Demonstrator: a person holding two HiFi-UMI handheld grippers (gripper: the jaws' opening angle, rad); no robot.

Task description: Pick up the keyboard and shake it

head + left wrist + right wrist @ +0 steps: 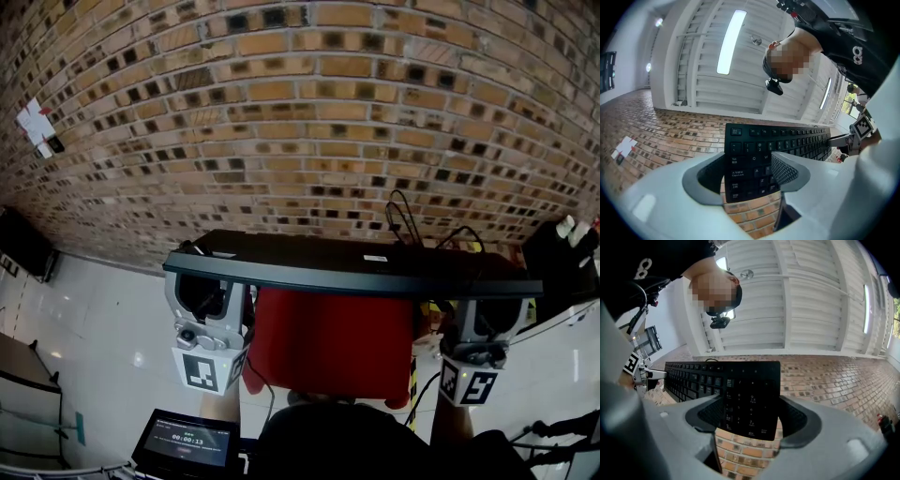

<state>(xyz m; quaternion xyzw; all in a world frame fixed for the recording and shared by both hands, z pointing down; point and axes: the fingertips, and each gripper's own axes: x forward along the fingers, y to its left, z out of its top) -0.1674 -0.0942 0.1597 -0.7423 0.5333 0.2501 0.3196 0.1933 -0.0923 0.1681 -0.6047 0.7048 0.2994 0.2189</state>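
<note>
A long black keyboard (pixel 347 265) is held up in the air in front of a brick wall, its length running left to right. My left gripper (pixel 208 298) is shut on its left end, where the Tab and Caps Lock keys sit between the grey pads (pixel 785 169). My right gripper (pixel 487 321) is shut on the right end, over the number pad (pixel 752 399). In the left gripper view the keyboard (pixel 787 139) stretches off to the right; in the right gripper view the keyboard (pixel 693 378) runs off to the left. Both views look up at the key side.
The brick wall (pixel 309 122) fills the background. A red seat-like object (pixel 333 342) sits just below the keyboard. Black cables (pixel 405 221) loop behind its right part. A small screen with a timer (pixel 185 438) is at the bottom left, dark gear (pixel 23 244) at the far left.
</note>
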